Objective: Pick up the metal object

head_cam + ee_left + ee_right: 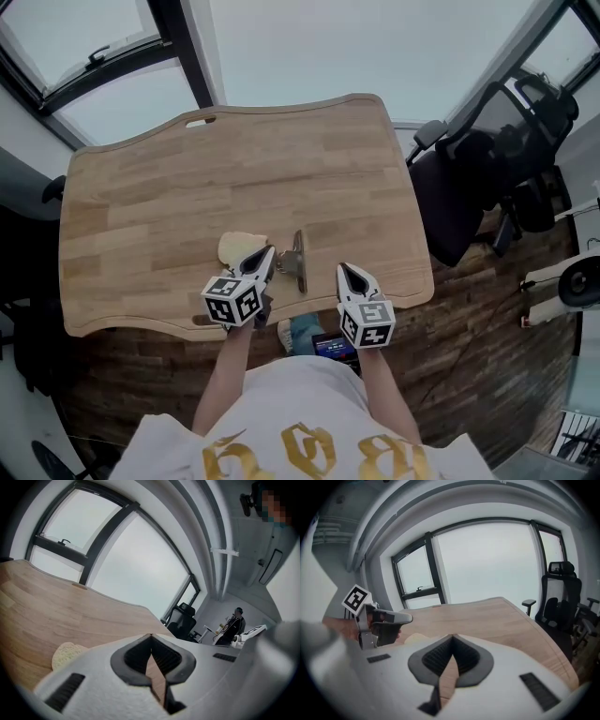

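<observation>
A small grey metal object stands on the wooden table near its front edge, between my two grippers. My left gripper is just left of it, its tips close to the metal; I cannot tell whether they touch. It is shut and holds nothing. My right gripper is a little to the right of the metal object, apart from it, also shut and empty. Neither gripper view shows the metal object. The right gripper view shows the left gripper from the side.
A round beige pad lies on the table just left of the left gripper's tips, seen too in the left gripper view. A black office chair stands off the table's right side. Windows run behind the far edge.
</observation>
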